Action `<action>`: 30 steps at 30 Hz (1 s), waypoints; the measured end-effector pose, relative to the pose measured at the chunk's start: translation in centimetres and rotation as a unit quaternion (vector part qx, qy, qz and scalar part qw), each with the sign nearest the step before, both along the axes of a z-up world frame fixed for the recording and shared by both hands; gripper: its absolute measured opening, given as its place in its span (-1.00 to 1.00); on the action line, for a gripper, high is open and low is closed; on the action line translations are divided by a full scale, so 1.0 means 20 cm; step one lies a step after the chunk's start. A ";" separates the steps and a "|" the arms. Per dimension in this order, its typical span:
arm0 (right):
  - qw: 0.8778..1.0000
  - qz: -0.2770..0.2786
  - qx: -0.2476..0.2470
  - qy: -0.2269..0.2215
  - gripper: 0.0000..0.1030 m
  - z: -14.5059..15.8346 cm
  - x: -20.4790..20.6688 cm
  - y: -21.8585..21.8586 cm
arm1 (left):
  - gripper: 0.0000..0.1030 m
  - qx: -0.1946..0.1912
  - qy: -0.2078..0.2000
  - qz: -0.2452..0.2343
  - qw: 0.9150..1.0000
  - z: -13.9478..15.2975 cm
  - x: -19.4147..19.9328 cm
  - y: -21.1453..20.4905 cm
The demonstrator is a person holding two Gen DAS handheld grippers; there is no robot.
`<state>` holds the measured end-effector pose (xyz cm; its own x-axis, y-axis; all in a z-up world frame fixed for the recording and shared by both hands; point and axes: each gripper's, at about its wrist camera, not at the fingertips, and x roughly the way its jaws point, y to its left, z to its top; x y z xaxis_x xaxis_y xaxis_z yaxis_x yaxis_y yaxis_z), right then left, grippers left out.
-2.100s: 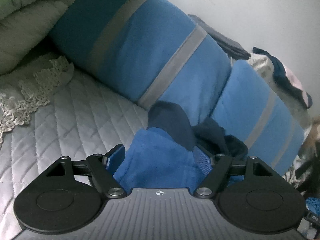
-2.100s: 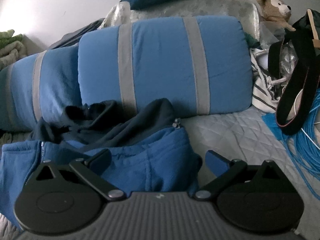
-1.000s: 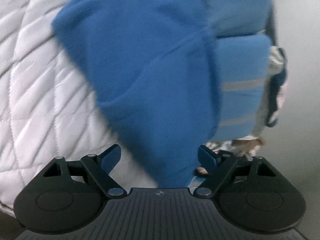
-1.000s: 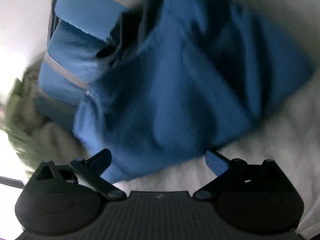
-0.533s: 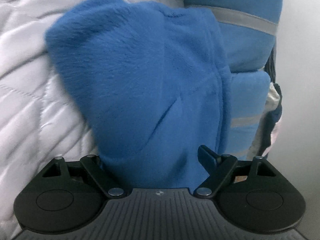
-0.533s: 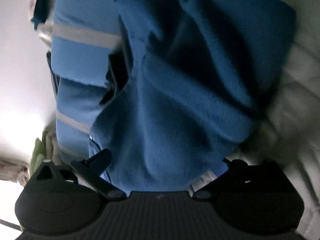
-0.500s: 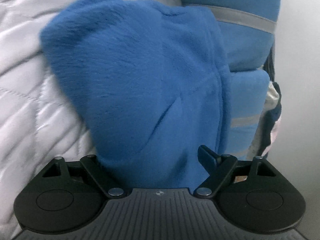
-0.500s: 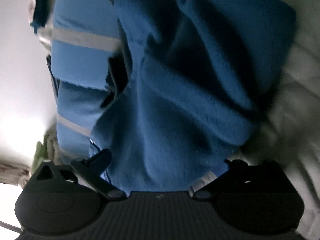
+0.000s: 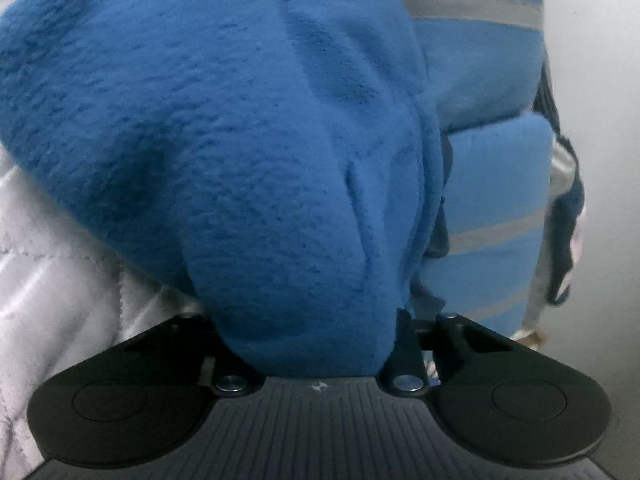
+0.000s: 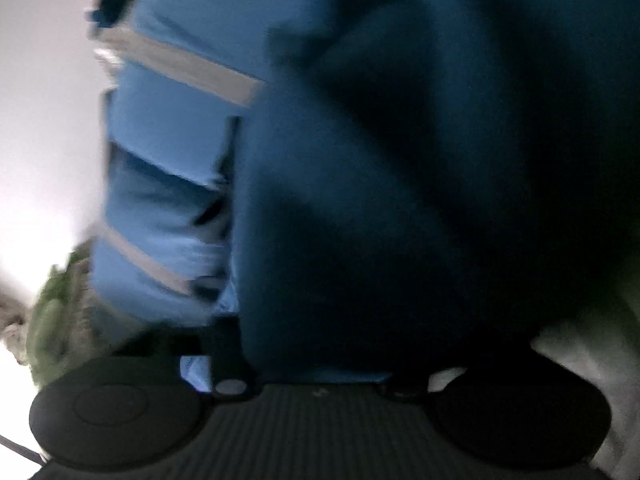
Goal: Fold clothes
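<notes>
A thick blue fleece garment (image 9: 224,140) fills most of the left wrist view and lies over the white quilted bed cover (image 9: 52,300). My left gripper (image 9: 312,320) is shut on a bunched fold of it, and the fleece hides both fingertips. In the blurred, dark right wrist view the same blue fleece garment (image 10: 420,180) covers the frame. There my right gripper (image 10: 316,344) is shut on another fold, its fingertips buried in the cloth.
Blue pillows with grey stripes (image 9: 492,168) lie just behind the garment against a pale wall (image 9: 600,120); they show again as blue pillows (image 10: 168,128) in the right wrist view. A green blanket (image 10: 56,320) sits at the lower left there.
Both grippers came down close onto the fleece, and their fingers drew in on it. The garment now fills both views and hides the blue pads.
</notes>
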<state>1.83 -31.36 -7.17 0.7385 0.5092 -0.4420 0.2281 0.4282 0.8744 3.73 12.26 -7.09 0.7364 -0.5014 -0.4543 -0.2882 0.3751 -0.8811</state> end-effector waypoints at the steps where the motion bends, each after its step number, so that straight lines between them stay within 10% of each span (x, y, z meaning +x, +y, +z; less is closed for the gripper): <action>1: 1.000 0.002 -0.011 0.000 -0.48 0.01 0.00 0.00 | -0.54 0.008 0.004 -0.002 1.000 0.00 0.00 0.00; 27: 0.998 0.032 -0.035 0.045 -0.57 0.13 -0.73 0.02 | -0.52 0.093 0.027 -0.040 0.995 0.12 -0.71 -0.05; 29: 0.997 0.030 -0.046 0.049 -0.25 0.13 -0.72 0.02 | -0.43 0.085 0.028 -0.041 0.995 0.10 -0.71 -0.03; 30: 0.996 0.026 -0.057 0.057 0.26 0.14 -0.72 0.03 | -0.41 0.083 0.026 -0.041 0.995 0.09 -0.71 -0.03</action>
<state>-12.48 -30.84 -4.38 0.6538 0.4878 -0.5784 0.2975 0.5372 0.7893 -10.50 11.59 -5.20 0.6691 -0.4744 -0.5721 -0.2938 0.5382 -0.7899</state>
